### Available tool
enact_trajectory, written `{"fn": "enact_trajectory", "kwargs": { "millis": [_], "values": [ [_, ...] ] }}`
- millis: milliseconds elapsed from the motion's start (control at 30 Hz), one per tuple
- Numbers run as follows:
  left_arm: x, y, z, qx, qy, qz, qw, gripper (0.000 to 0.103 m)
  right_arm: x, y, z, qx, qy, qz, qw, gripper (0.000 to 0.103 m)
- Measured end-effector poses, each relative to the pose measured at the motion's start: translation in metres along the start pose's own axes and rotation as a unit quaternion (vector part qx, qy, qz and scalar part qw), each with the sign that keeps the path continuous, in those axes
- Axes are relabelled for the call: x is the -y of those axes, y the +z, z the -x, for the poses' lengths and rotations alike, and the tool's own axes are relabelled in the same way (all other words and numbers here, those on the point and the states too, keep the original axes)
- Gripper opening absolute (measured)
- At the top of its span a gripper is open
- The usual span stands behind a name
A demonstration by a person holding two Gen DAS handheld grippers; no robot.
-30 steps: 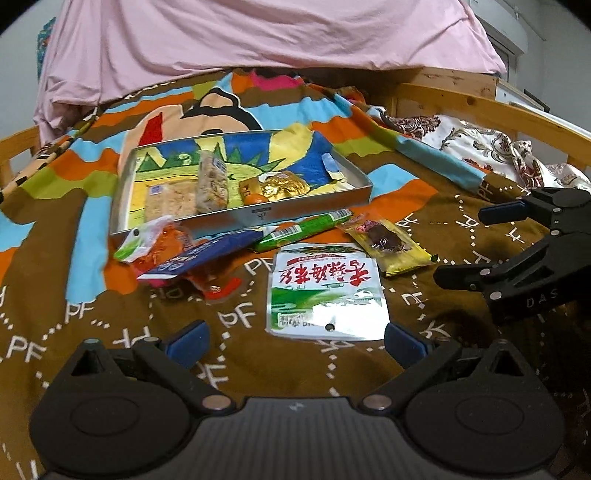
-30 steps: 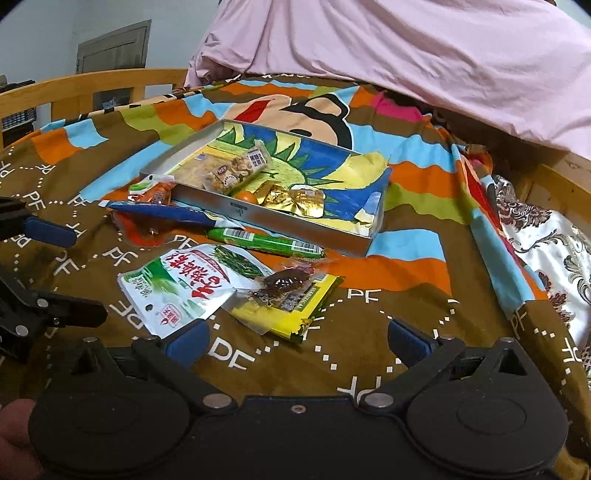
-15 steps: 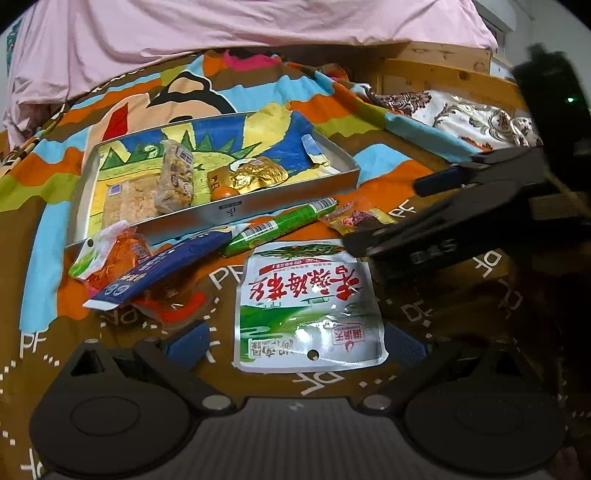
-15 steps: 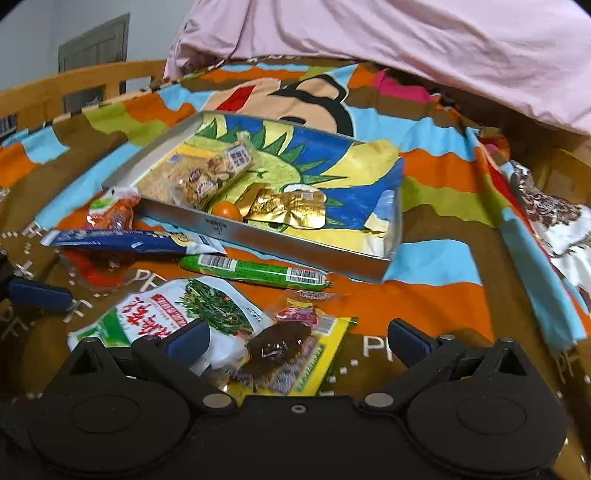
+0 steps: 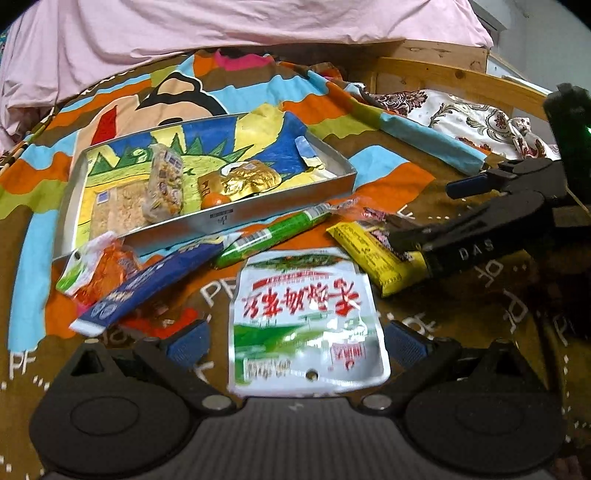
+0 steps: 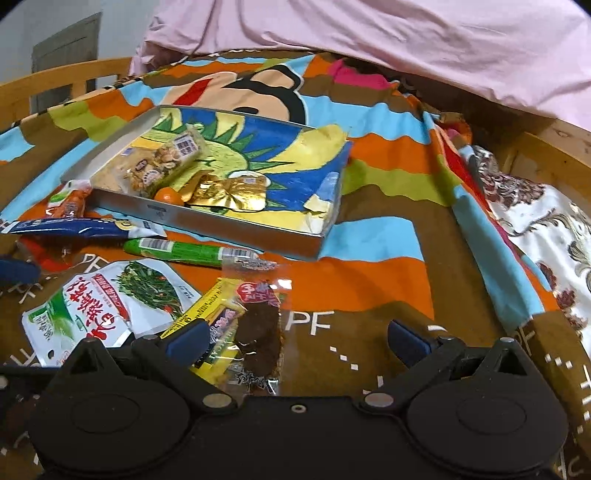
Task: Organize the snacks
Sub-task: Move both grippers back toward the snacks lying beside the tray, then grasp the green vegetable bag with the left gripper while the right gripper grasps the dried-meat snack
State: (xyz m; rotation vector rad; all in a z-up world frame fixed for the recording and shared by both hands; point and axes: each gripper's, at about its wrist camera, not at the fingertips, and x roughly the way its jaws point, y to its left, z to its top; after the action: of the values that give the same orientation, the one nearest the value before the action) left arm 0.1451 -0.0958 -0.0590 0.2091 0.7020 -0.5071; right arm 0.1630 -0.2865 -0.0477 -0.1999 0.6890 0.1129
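Snacks are spread on the cartoon-print bedsheet (image 6: 369, 280), most of them just in front of the shallow metal tray (image 5: 280, 206). Closest to my right gripper (image 6: 295, 336) is the clear packet with a dark dried-meat piece (image 6: 258, 328); it lies on top of a yellow packet (image 6: 207, 306), right between my wide-open jaws, nearer the left finger (image 6: 184, 338). I can't tell if that finger actually touches it.

My left gripper (image 5: 295, 339) is spread wide too, with the white and green pickled-vegetable pouch (image 5: 303, 314) flat on the sheet between the blue pads (image 5: 186, 341), not gripped.

Behind those lies a green sausage stick (image 5: 269, 236), then a long dark blue wrapper (image 5: 147, 284) overlapping an orange packet (image 5: 99, 266) at the tray's near left corner.

Inside the tray: a nut-brittle-looking bar (image 6: 162, 162), a crumpled gold foil pouch (image 6: 229, 192) and a small orange round thing (image 6: 168, 195) against the near wall.

A pink quilt (image 6: 369, 29) is heaped at the back, with the wooden bed rail (image 5: 461, 77) off to the side.
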Motion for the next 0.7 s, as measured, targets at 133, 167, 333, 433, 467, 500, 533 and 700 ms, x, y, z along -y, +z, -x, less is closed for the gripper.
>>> {"fn": "enact_trajectory", "kwargs": {
  "millis": [133, 167, 333, 433, 467, 500, 533, 700],
  "values": [
    [0.001, 0.01, -0.013, -0.007, -0.008, -0.015, 0.9998, 0.102, -0.003, 0.001, -0.007, 0.001, 0.035, 0.01, 0.999, 0.1],
    [0.001, 0.013, -0.016, -0.009, -0.014, -0.02, 0.9997, 0.102, -0.001, 0.0, -0.008, -0.001, 0.044, 0.003, 0.999, 0.099],
    [-0.002, 0.023, -0.034, -0.029, -0.034, -0.015, 0.9989, 0.102, 0.02, -0.001, -0.017, -0.028, 0.108, -0.085, 0.99, 0.09],
    [-0.013, 0.024, -0.036, -0.028, -0.05, 0.013, 0.9982, 0.1, 0.024, -0.002, -0.015, -0.026, 0.111, -0.095, 0.989, 0.081],
    [-0.016, 0.023, -0.035, -0.025, -0.055, 0.026, 0.9978, 0.098, 0.024, -0.002, -0.014, -0.026, 0.115, -0.096, 0.988, 0.079],
    [-0.02, 0.023, -0.034, -0.025, -0.058, 0.035, 0.9974, 0.097, 0.023, -0.002, -0.013, -0.027, 0.119, -0.097, 0.988, 0.075],
    [-0.022, 0.022, -0.033, -0.025, -0.062, 0.041, 0.9969, 0.097, 0.023, -0.003, -0.012, -0.026, 0.12, -0.097, 0.988, 0.072],
    [-0.022, 0.019, -0.029, -0.028, -0.06, 0.043, 0.9969, 0.096, 0.021, -0.004, -0.007, -0.028, 0.132, -0.108, 0.985, 0.054]
  ]
}}
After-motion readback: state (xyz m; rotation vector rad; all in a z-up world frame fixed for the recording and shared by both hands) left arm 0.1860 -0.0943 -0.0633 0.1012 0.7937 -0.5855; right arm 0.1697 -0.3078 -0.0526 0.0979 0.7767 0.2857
